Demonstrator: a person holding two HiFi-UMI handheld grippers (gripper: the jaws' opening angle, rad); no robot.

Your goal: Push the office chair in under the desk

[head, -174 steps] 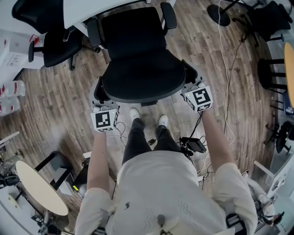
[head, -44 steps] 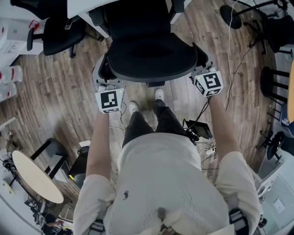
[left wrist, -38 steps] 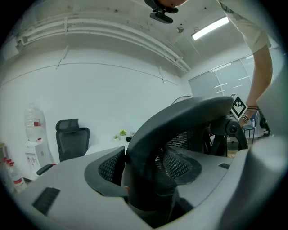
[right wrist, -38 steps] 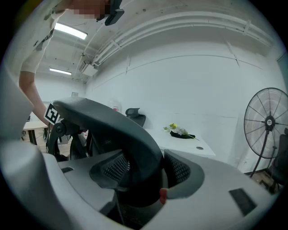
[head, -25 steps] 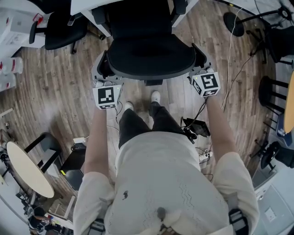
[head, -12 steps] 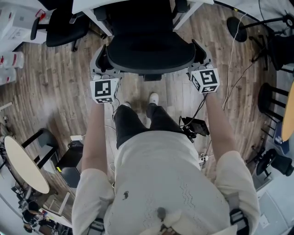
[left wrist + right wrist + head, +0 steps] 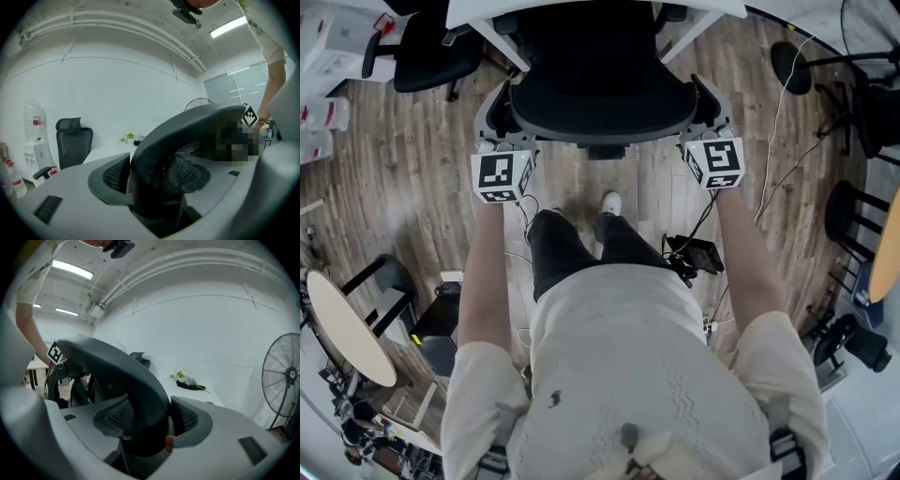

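Open room: bare wood floor (image 7: 412, 178) lies on both sides of the office chair (image 7: 605, 98). A second chair (image 7: 417, 52) stands off to the left, and cables (image 7: 780, 103) trail well apart on the right.
Edge: the white counter (image 7: 473, 9) rim crosses above the seat.
Change: seven seconds on, the chair has rolled forward. Its once-exposed seat now sits largely beneath the counter.
Left gripper (image 7: 495, 127): its fingers (image 7: 110, 178) clamp the backrest's left edge.
Right gripper (image 7: 711, 112): its fingers (image 7: 187, 420) clamp the right edge, spread wide.
Chair and fingers: the backrest spans between both grippers, touching the pads.
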